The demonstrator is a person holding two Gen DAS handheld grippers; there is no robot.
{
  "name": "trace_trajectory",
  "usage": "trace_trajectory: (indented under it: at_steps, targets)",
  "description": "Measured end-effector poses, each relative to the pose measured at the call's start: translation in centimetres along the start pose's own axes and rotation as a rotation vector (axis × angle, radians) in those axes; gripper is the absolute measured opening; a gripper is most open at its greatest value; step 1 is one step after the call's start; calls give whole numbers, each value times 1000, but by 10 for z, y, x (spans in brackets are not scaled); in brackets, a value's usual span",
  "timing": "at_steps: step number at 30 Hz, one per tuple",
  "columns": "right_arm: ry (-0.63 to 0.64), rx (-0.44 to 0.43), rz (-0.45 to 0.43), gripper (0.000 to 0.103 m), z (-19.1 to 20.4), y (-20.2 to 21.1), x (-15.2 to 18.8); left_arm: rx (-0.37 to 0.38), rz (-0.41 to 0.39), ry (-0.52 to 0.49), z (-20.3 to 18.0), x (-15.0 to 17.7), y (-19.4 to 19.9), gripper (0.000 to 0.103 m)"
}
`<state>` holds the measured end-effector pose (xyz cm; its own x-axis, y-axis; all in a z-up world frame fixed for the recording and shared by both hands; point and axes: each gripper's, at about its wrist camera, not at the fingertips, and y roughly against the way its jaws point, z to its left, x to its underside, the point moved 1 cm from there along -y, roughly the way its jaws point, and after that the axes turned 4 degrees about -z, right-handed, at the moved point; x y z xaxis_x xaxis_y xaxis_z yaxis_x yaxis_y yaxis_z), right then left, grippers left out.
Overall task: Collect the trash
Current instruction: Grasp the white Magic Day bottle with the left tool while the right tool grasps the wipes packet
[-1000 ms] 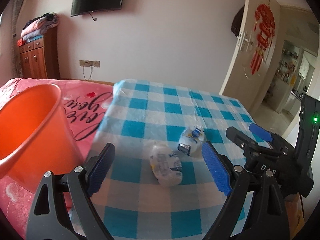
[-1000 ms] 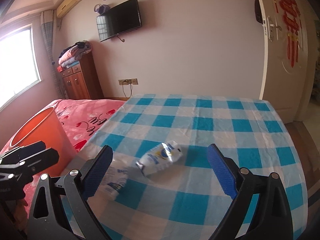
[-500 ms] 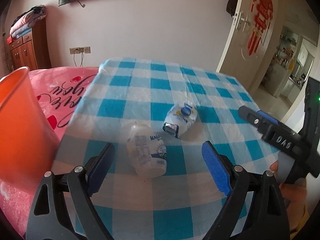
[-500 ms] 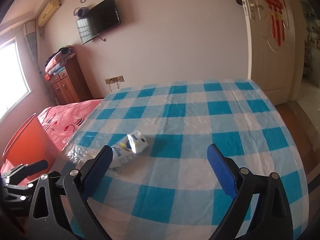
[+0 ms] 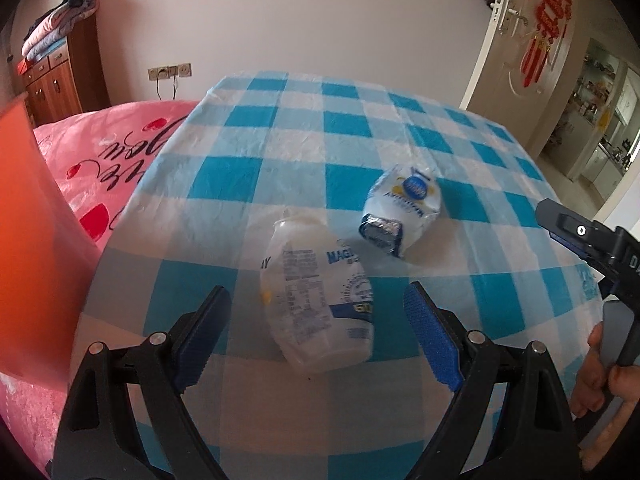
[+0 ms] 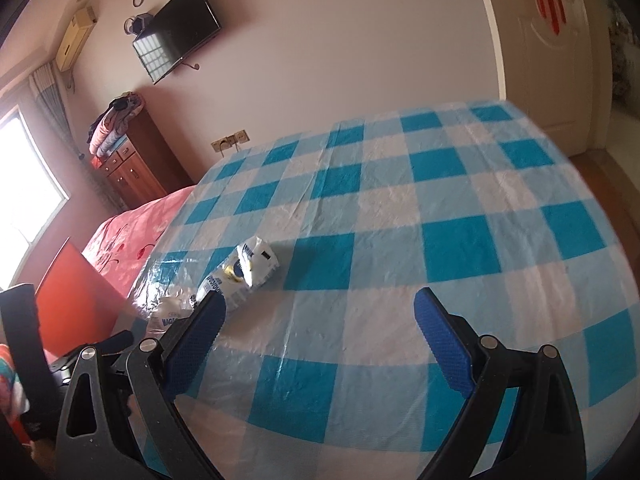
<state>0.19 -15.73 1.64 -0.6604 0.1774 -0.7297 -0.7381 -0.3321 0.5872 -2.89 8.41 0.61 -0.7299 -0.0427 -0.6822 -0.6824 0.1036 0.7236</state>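
Holding your left gripper (image 5: 316,332) low over the table (image 5: 360,136), you have its blue fingers (image 5: 430,326) spread wide on either side of the clear crumpled bottle (image 5: 316,300), not touching it, near the table's left edge and close to the near one. Just beyond the bottle lies the white wrapper (image 5: 404,210) (blue logo on top), while the orange bin (image 5: 28,248) stands off the left edge. Your right gripper (image 6: 316,340) hangs open over bare cloth, fingers apart, nothing between them.
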Motion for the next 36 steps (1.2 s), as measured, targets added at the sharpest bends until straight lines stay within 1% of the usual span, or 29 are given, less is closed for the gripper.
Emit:
trace_trajectory:
  at_steps: [3,5,7,10,14,19,23,29,36]
  targets:
    - [-4,-19,24,94,3,-8,2,-17,-2,-8,2,-1,-5,89]
    - [-6,-28,40,94,6,-13,3,-9,3,-4,3,-2,-8,87]
    - [-7,-36,55,94,9,-18,4,0,9,2,4,-3,-11,82]
    - [-2,-41,80,94,15,-27,6,18,21,16,6,-3,-17,79]
    - [-1,-52,108,94,21,-38,6,22,9,7,4,-4,-19,74]
    - [2,-71,139,94,33,-51,2,4,-11,0,3,-4,-19,65]
    - [0,-88,157,94,42,-62,-3,10,-25,3,4,-2,-18,64]
    - [53,-72,173,94,60,-77,-7,38,-31,36,11,-2,-15,64]
    - [104,-51,190,94,78,-97,-7,34,-54,77,32,-2,-6,64]
